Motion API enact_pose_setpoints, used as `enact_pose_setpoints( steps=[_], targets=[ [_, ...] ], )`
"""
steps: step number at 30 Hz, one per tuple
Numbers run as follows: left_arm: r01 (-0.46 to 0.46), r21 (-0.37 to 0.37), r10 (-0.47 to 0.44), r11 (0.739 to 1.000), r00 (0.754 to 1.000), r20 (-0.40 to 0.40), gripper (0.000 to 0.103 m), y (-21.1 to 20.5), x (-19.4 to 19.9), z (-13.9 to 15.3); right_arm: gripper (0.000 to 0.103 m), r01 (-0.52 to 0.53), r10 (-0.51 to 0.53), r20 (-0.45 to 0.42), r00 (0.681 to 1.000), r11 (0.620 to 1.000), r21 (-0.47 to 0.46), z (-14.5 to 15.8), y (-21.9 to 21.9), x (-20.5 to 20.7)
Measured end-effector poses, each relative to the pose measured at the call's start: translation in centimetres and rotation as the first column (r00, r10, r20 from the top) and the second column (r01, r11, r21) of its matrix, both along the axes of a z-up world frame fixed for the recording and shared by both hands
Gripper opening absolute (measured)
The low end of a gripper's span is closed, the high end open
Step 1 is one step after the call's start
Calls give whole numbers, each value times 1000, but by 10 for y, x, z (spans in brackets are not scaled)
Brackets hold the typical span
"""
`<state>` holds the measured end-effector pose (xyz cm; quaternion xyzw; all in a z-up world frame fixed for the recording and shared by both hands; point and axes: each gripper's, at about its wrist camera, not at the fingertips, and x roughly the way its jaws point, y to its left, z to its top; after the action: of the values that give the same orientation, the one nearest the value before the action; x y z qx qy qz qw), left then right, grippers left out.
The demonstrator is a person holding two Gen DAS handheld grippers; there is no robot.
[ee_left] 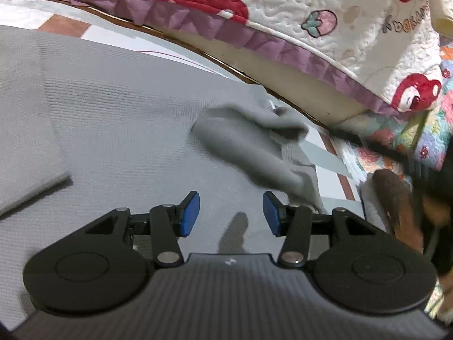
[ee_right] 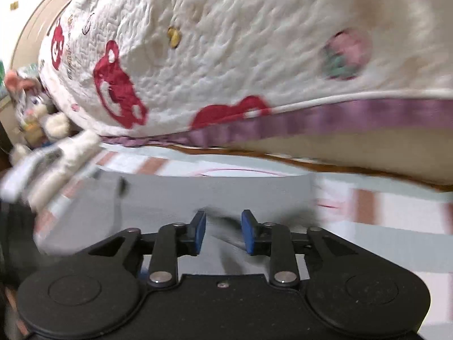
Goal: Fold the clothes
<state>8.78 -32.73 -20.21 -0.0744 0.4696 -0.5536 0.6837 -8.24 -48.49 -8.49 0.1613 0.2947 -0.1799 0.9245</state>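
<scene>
While the grey garment (ee_left: 119, 130) lies spread flat on the striped mat (ee_right: 382, 221) beside a bed draped in a bear-print quilt (ee_left: 325, 14), my left gripper (ee_left: 231, 212) hovers just above the cloth, its blue pads wide apart and empty. A rumpled fold (ee_left: 254, 141) lies ahead of it. My right gripper (ee_right: 222, 233) is partly open over the same garment; whether cloth sits between its pads, I cannot tell.

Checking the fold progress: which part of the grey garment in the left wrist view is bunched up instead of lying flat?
The crumpled grey flap ahead-right of the open left gripper; the folded panel at left lies flat.
</scene>
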Motion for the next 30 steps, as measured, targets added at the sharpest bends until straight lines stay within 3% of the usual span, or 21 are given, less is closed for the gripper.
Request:
enact_pose_setpoints(
  steps=[3, 9, 10, 13, 14, 15, 16, 19, 21, 23, 25, 26, 28, 29, 30],
  targets=[
    [4, 13, -4, 1000, 999, 35, 49, -6, 2, 4, 34, 50, -54, -71, 996, 997, -66, -20, 7, -45],
    [29, 55, -37, 998, 988, 152, 55, -23, 4, 17, 40, 87, -92, -151, 984, 995, -39, -56, 13, -83],
    [32, 60, -43, 998, 978, 203, 59, -26, 4, 21, 40, 91, -94, -141, 985, 996, -24, -59, 12, -83],
    [25, 151, -83, 988, 916, 392, 61, -38, 5, 29, 48, 101, -100, -110, 989, 995, 8, -66, 11, -81],
    [20, 168, -88, 986, 907, 412, 61, -42, 9, 29, 55, 103, -101, -98, 990, 995, 13, -68, 11, -78],
    [24, 166, -89, 986, 914, 396, 61, -46, 13, 28, 59, 112, -110, -96, 989, 993, 19, -72, 10, -77],
    [38, 151, -92, 988, 927, 365, 61, -51, 17, 28, 59, 122, -119, -93, 989, 992, 25, -76, 8, -75],
    [131, 124, -169, 984, 909, 380, 61, -69, 11, 34, 59, 146, -144, -70, 987, 989, 27, -86, 5, -69],
    [271, 111, -293, 956, 896, 335, 63, -79, 2, 38, 55, 164, -164, -57, 985, 986, 9, -87, 4, -65],
    [408, 91, -417, 908, 862, 288, 64, -89, -7, 42, 54, 190, -190, -43, 981, 982, 13, -87, 1, -64],
    [400, 127, -418, 908, 835, 357, 69, -99, -14, 41, 54, 212, -211, -22, 977, 975, 66, -87, -5, -66],
    [391, 145, -416, 909, 820, 393, 70, -104, -18, 41, 54, 202, -201, -27, 979, 978, 41, -86, -2, -65],
    [371, 182, -412, 911, 784, 464, 70, -114, -24, 40, 36, 183, -183, -38, 982, 983, -10, -83, 3, -63],
    [360, 199, -410, 912, 764, 498, 70, -119, -28, 39, 18, 172, -174, -44, 984, 984, -35, -81, 6, -63],
    [347, 216, -409, 912, 743, 531, 71, -124, -31, 39, 16, 162, -165, -50, 985, 985, -61, -80, 9, -62]
  ],
)
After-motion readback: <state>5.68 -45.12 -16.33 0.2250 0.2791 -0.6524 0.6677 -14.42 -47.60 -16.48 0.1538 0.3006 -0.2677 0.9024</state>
